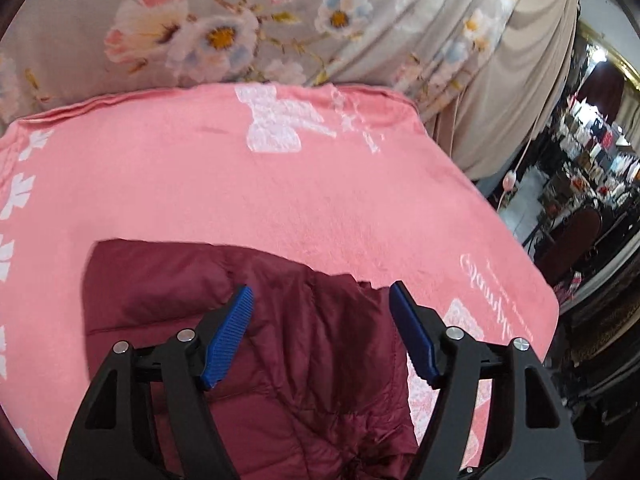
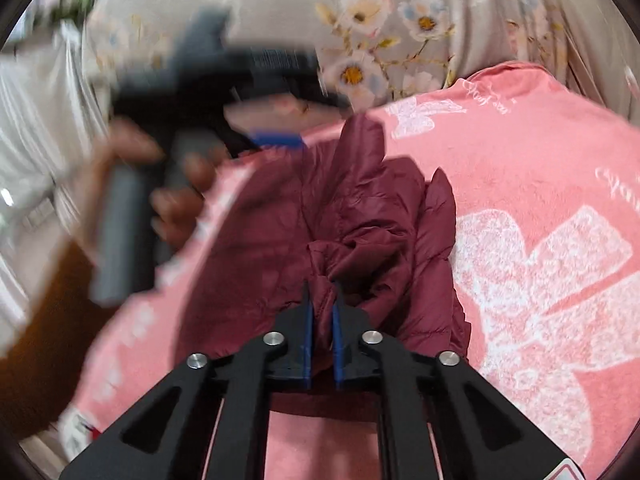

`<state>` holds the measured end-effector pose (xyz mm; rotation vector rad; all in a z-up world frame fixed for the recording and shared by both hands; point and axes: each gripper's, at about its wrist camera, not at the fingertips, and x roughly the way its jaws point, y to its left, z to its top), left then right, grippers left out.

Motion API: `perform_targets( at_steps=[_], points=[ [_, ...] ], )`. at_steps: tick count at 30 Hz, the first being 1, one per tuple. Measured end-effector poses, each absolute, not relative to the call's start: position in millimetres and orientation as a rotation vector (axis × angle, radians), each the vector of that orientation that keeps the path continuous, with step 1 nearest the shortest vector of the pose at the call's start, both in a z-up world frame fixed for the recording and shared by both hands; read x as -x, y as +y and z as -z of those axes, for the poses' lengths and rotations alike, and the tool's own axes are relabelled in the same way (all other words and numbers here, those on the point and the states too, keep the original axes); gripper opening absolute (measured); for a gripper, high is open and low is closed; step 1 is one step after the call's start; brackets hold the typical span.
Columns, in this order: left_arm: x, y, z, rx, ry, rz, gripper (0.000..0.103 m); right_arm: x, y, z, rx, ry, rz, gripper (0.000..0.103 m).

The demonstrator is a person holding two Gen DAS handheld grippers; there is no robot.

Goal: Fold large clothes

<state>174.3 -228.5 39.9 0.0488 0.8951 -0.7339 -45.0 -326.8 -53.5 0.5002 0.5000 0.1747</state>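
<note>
On the pink blanket (image 1: 280,200) the maroon puffer jacket (image 2: 360,220) lies bunched, mid-fold.

Right gripper (image 2: 321,320) has its jaws pressed together, pinching a gathered wad of the jacket at its near edge; left gripper (image 1: 320,332) hangs above the jacket, jaws spread and empty. To fold well, I judge the left should take a matching edge — not loose padding — so both hands lift evenly and the slippery quilting doesn't slide.

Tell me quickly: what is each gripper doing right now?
Left gripper: open, holding nothing, above the maroon puffer jacket.
Right gripper: closed, fingers pinching a fold of the jacket.
</note>
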Motion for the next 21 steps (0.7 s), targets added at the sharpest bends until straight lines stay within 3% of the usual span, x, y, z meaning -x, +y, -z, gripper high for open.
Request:
perform_targets(
  at_steps=[9,21],
  points=[
    [-175.7,-274.6,18.1,-0.184,0.959,0.706,0.062,67.6,-354.4,94.4,-0.654,0.534,-0.065,0.004],
    [-178.0,-301.3,48.0,-0.285,0.919,0.639,0.062,58.8,-348.7,126.0,-0.609,0.644,0.016,0.003]
  ],
)
